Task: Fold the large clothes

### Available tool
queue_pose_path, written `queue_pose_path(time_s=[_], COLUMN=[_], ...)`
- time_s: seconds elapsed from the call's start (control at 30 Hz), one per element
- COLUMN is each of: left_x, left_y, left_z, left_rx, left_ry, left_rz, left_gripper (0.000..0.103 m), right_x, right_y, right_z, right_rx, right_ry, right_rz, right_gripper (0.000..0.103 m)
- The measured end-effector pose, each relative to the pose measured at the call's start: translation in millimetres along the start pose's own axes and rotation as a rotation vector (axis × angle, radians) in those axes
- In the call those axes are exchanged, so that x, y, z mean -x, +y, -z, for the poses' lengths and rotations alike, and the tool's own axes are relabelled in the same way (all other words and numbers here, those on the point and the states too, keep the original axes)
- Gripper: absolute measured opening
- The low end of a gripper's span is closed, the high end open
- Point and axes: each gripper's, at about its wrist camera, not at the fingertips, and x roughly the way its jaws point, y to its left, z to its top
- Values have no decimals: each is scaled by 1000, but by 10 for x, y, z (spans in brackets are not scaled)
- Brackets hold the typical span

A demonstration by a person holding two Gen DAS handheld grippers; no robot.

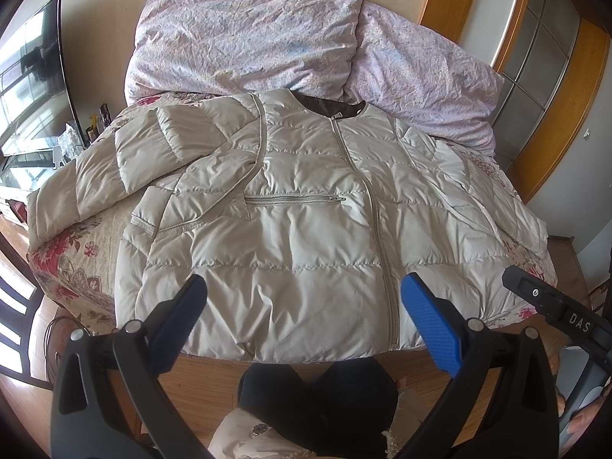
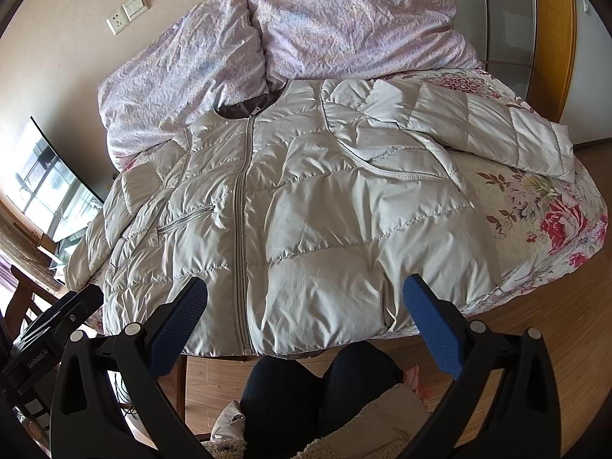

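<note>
While both claws hang spread and empty over the near edge of the bed [image 1: 69, 252], the jacket [image 1: 306, 206] lies face up and zipped across the flowered cover, collar toward the pillows [image 1: 244, 38], hem at the near edge. Laid flat like that, it looks ready for a first fold, with none yet made. One sleeve [image 1: 95, 176] trails off to the left, the other [image 2: 497, 130] reaches toward the right corner, so each claw has a sleeve on its own side. From the left claw [image 1: 304, 298], the hem sits just ahead and below; the right claw [image 2: 306, 298] hovers likewise over the hem, right of the zip [image 2: 241, 229]. Neither touches the cloth.
</note>
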Motion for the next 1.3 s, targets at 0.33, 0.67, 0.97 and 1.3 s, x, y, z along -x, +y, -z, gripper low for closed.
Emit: queue_pose_path(time_s=[0.33,0.67,0.97,1.3], left_x=[6,-1,-23,-223], left_y=[3,3,-7,128], left_z=[-8,0,3,0], left_rx=[1,1,-3,59], left_ry=[-1,-2,-3,32], left_rz=[0,-1,-2,-22], left_gripper=[101,101,101,101], right_x=[-6,-8,-19,-41], right_y=[-4,-20,-25,-352], right_z=[-1,-5,-10,-173], right_rx=[0,-5,-6,-74], right_ry=[0,-3,-3,-135], right_rz=[0,0,-2,66], right_gripper=[102,102,102,102])
